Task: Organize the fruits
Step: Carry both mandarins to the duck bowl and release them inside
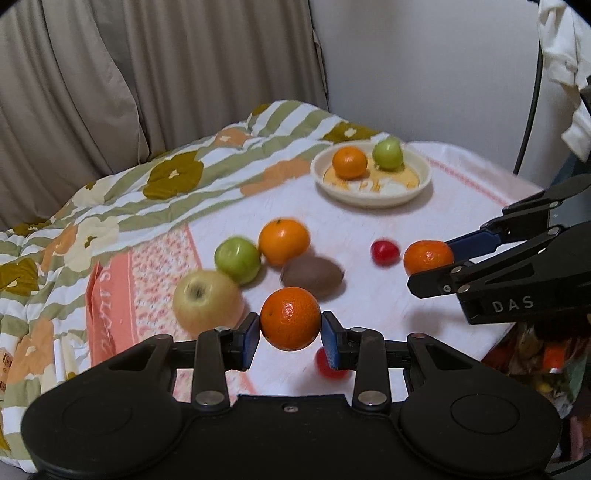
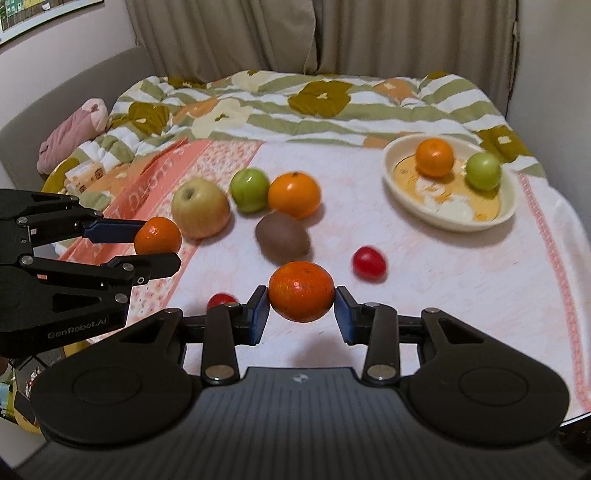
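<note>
Dim warm indoor light, soft shadows, motion blur, fisheye-bent edges

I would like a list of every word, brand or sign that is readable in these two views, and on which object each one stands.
"DAS": white letters on the body of the right gripper.
"GenRobot.AI": on the body of the left gripper.
Pink towel: white capital lettering on its band, too distorted to read.
Plate: printed pattern inside, blurred.
Wall poster: too small to read.
Small box on the blanket: print unreadable.
</note>
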